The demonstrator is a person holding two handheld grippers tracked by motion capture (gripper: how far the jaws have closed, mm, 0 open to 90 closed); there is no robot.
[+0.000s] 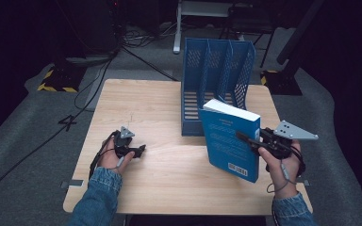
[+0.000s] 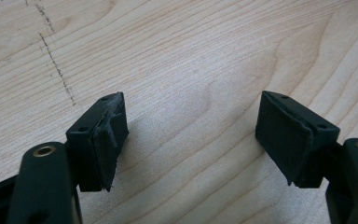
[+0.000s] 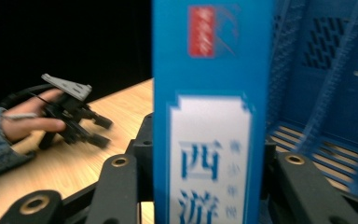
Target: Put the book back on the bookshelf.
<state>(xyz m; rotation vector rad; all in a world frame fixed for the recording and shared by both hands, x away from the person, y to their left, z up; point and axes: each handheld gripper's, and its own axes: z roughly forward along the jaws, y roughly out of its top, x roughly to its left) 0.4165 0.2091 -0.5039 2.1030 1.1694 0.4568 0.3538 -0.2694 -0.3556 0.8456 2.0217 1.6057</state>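
Observation:
A blue book (image 1: 230,143) with a white label on its spine (image 3: 209,70) stands upright, tilted, just above the table's right side. My right gripper (image 1: 250,140) is shut on it, one black jaw on each side of the spine (image 3: 205,154). Right behind the book stands a blue perforated file rack (image 1: 217,61) with several slots, which fills the right of the right gripper view (image 3: 326,93). My left gripper (image 1: 140,150) rests low on the wooden table (image 1: 160,113) at the left, open, with only bare wood between its pads (image 2: 191,135). It also appears farther off in the right gripper view (image 3: 100,130).
Grey floor with black cables (image 1: 89,89) and stand bases with yellow-black tape (image 1: 56,80) surrounds the table. A faint pencil line (image 2: 56,65) marks the wood ahead of the left gripper. Denim sleeves (image 1: 99,197) come in from the bottom.

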